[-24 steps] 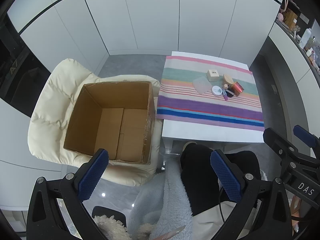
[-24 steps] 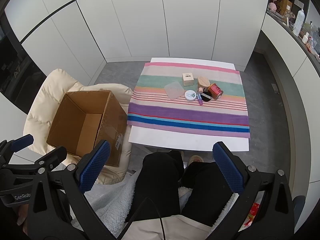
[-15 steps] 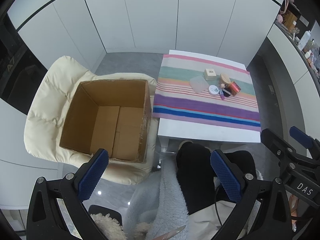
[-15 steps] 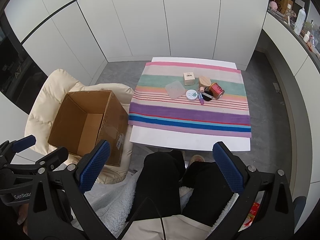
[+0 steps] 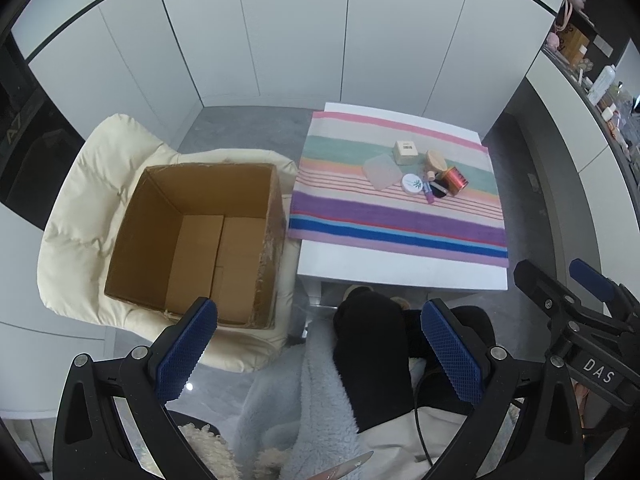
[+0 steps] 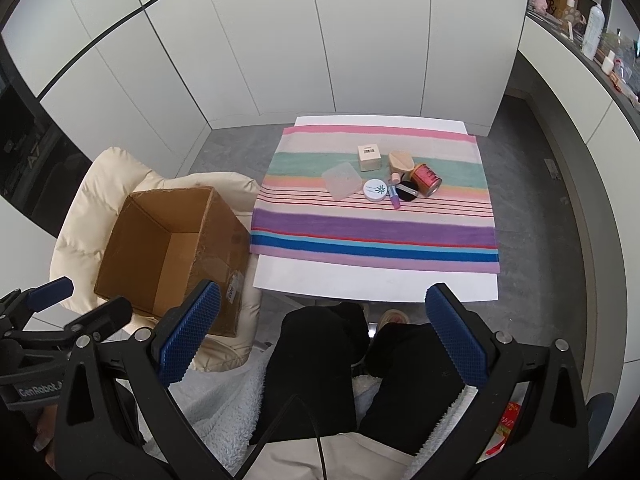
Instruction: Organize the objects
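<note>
Between my left gripper's (image 5: 319, 336) blue pads (image 5: 187, 347) nothing sits: jaws spread wide, above my lap, and my right gripper (image 6: 323, 327) hangs equally wide and empty. I judge nothing is sorted yet, so the first reach is the step in hand; it calls for carrying one gripper forward over the table's (image 6: 360, 284) near edge to the cluster. On the striped cloth's (image 6: 372, 236) far half I count seven items: one small box (image 6: 369, 155), one clear lid (image 6: 341, 180), one white round tin (image 6: 375, 190), one red can (image 6: 426, 175), one wooden brush (image 6: 401, 161), one black puff (image 6: 408, 191), one purple tube (image 6: 393, 197). One empty cardboard box (image 5: 196, 240) waits on one cream chair (image 5: 80, 216) off the table's left edge.
</note>
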